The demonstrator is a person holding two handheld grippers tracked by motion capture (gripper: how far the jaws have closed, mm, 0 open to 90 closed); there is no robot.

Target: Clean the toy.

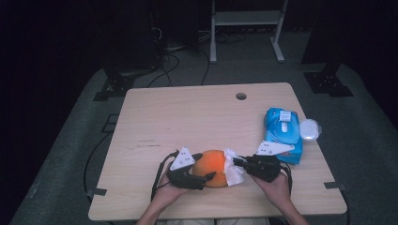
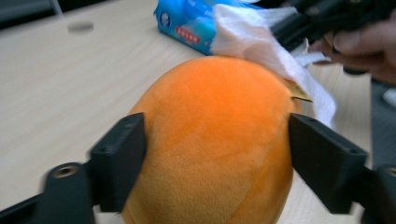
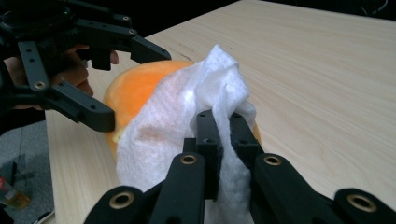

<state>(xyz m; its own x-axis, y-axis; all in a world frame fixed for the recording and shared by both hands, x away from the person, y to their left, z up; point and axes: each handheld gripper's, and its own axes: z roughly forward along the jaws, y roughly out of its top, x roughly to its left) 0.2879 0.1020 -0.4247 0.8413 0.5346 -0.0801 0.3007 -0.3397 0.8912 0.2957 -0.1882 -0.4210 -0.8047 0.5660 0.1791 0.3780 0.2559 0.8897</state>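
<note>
Right gripper view, hand-held gripper [image 3: 223,122] pinching white wipe [image 3: 187,116] against orange plush [image 3: 135,86]

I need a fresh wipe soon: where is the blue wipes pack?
In the high view the blue wipes pack lies near the table's right edge, just beyond the right claw, beside a round white lid.

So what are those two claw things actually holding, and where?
The left gripper clamps the round orange plush toy across its sides. The right gripper pinches a bunched fold of the white wet wipe draped on the toy.

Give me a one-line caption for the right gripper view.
Right gripper presses a white wipe against the orange plush ball held by the left gripper.
</note>
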